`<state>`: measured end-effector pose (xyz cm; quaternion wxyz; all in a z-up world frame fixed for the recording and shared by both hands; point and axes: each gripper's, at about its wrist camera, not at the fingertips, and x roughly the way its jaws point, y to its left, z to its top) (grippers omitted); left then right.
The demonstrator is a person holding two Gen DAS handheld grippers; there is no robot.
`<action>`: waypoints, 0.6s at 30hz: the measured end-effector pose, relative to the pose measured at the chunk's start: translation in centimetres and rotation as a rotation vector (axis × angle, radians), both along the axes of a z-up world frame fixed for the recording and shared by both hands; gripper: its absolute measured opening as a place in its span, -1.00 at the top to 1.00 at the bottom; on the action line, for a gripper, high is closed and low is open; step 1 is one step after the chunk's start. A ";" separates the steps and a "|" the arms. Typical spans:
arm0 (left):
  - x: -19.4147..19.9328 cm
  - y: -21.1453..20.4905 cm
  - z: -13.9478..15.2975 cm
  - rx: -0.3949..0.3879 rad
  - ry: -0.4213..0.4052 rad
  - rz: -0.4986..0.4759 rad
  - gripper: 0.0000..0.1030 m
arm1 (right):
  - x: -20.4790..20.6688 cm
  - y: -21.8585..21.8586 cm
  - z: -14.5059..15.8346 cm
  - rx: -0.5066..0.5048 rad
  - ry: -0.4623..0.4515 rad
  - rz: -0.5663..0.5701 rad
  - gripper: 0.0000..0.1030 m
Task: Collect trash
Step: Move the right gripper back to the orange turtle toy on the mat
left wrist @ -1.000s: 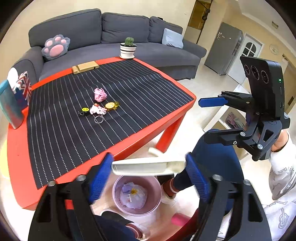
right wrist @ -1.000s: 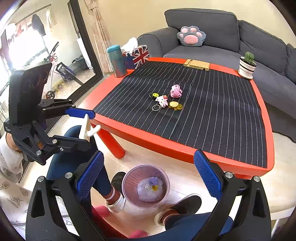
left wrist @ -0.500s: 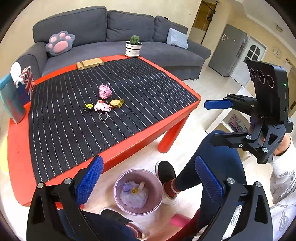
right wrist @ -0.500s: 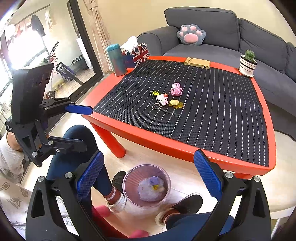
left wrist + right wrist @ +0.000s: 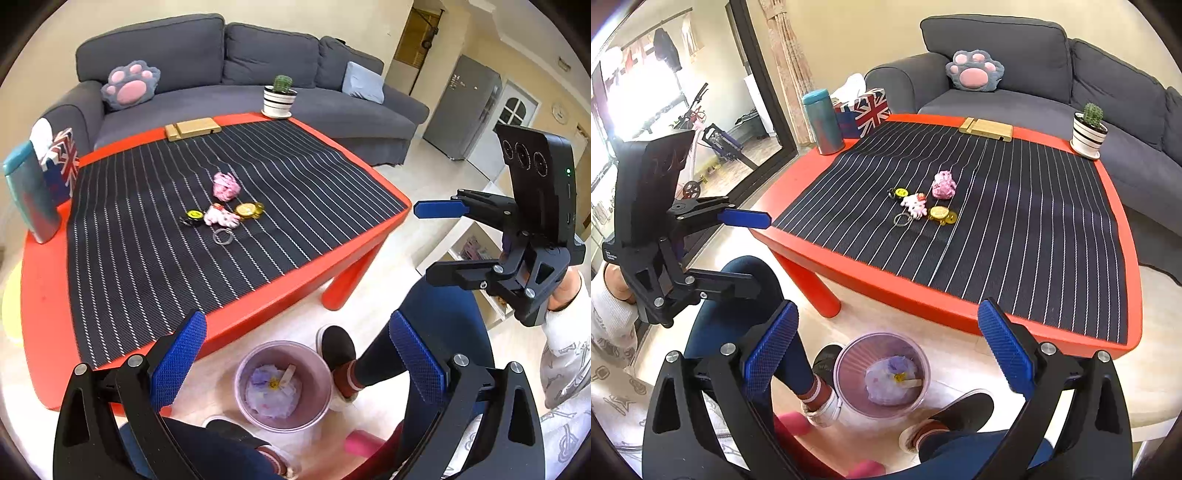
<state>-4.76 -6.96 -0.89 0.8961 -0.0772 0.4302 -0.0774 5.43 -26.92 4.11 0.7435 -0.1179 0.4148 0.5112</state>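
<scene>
1. Both tools hold nothing now: the left gripper point(image 5: 295, 354), which a second ago pinched a pale stick, has its jaws spread wide, and so does the right gripper point(image 5: 886, 350).
2. That stick now lies in the pink bin point(image 5: 317, 373) at the bottom centre of the frame, on the crumpled paper point(image 5: 271, 395) there.
3. One likely piece of trash remains: the pink wad point(image 5: 226, 185) at mid-frame on the striped mat point(image 5: 129, 258), just beside the keychains point(image 5: 221, 218).

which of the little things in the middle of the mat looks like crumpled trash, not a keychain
The pink crumpled wad, lying farthest toward the sofa. The yellow tag, white cat charm and gold coins are keyring pieces.
</scene>
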 end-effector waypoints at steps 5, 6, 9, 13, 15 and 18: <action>0.8 1.7 0.3 0.010 -0.006 0.028 -0.85 | 1.3 1.5 0.3 -0.017 -0.020 0.015 -0.87; 1.0 2.1 0.3 0.009 -0.008 0.035 -0.85 | 1.7 1.9 0.4 -0.019 -0.027 0.020 -0.87; 1.7 3.1 0.5 0.009 -0.012 0.050 -0.85 | 2.7 3.1 0.9 -0.022 -0.045 0.038 -0.87; 2.5 4.1 0.8 0.009 -0.019 0.065 -0.85 | 4.2 4.7 1.2 -0.041 -0.074 0.075 -0.87; 2.8 4.5 0.7 0.007 -0.020 0.069 -0.85 | 5.1 5.7 1.1 -0.055 -0.086 0.102 -0.87; 3.5 5.0 0.5 0.003 -0.017 0.074 -0.85 | 6.4 7.1 0.7 -0.078 -0.096 0.138 -0.87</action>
